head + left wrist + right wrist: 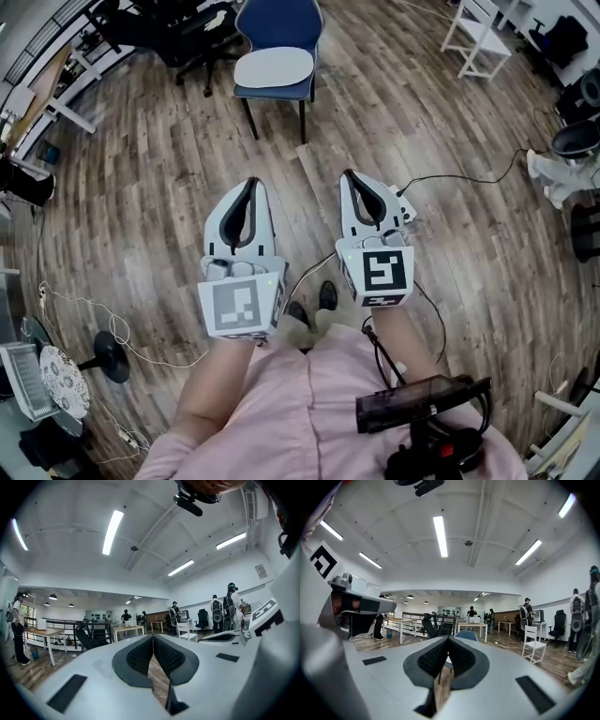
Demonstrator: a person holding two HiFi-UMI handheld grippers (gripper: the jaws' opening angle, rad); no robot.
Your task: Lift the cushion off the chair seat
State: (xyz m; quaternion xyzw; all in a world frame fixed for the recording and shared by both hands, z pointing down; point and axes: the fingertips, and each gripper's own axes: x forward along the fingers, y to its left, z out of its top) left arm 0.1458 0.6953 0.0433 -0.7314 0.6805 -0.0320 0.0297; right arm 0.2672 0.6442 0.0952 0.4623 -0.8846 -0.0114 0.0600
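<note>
**A:** Two tools out, and neither on anything?

**B:** Correct. White left gripper (251, 187) and white right gripper (351, 180) held side by side, low over the wood-plank floor (141, 187). Jaws of each pressed together tip to tip, with nothing caught between. Confirmed in both gripper views: closed and bare.

**A:** And the target?

**B:** Pale grey, rounded, flat cushion (274, 67), lying on the seat of a blue padded chair with dark legs (279, 19). Straight ahead, well apart from both tools. No desk under any of this. Standing on open floor, well off the right-hand edge of the wood-topped desk with white legs (49, 80) at the far left.

**A:** Step in hand?

**B:** Approach, by the look of things, with no part of the lift begun. Next, probably: close the gap to the chair, spread both sets of jaws, then bring one tool to each side edge of the cushion. Pinch the rim low, near the seat, and raise both sides together to keep the pad level.

**A:** Anything about the pad itself?

**B:** Thin and smooth, covering most of the seat, with a strip of blue showing along the front and right. Likely soft, so apt to sag in the middle if gripped on one side only. No ties or straps visible from here, though too far off to rule any out.
</note>
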